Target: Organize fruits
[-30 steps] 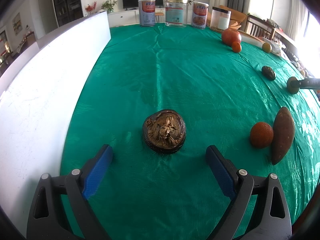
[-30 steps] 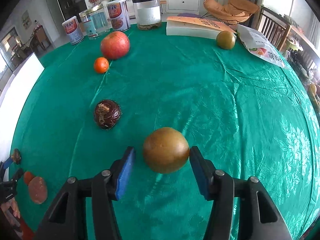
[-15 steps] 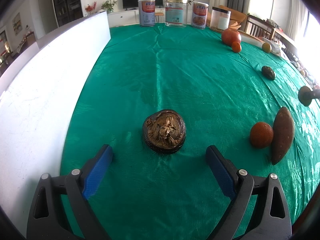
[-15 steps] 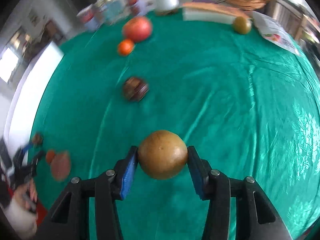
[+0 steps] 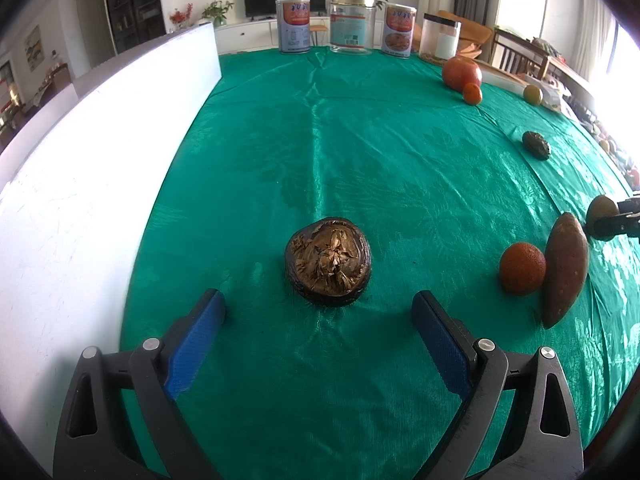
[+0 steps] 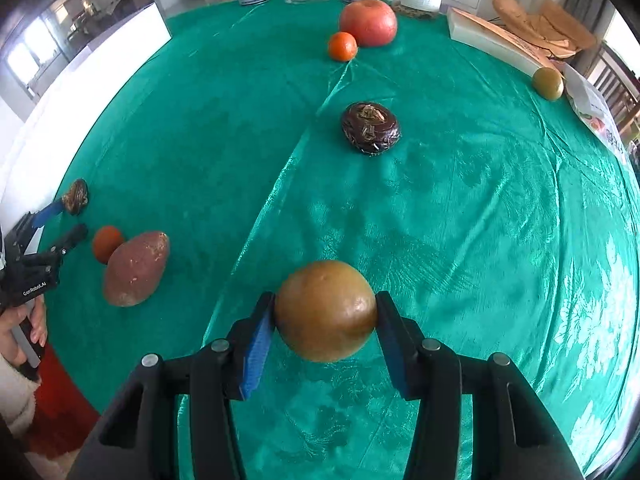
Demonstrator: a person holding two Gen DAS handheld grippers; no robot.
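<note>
My right gripper [image 6: 325, 312] is shut on a round brown-green fruit [image 6: 325, 310] and holds it above the green cloth; it also shows at the right edge of the left wrist view [image 5: 601, 209]. My left gripper [image 5: 318, 312] is open, its blue pads either side of a dark brown wrinkled fruit [image 5: 328, 266] lying just ahead on the cloth. A sweet potato [image 6: 136, 268] and a small orange fruit [image 6: 106, 243] lie together to the left of the held fruit. A second dark fruit [image 6: 370, 128], a tangerine [image 6: 342, 46], a red apple [image 6: 368, 22] and another brown-green fruit [image 6: 547, 83] lie farther back.
A white board [image 5: 92, 168] runs along the table's left side. Tins and jars [image 5: 347, 30] stand at the far edge. A flat box [image 6: 496, 42] and a printed bag [image 6: 596, 112] lie at the back right. The person's hand [image 6: 24, 320] holds the left gripper.
My right gripper has closed on the brown-green fruit, lifted it and carried it left toward the sweet potato. The left gripper has not moved.
</note>
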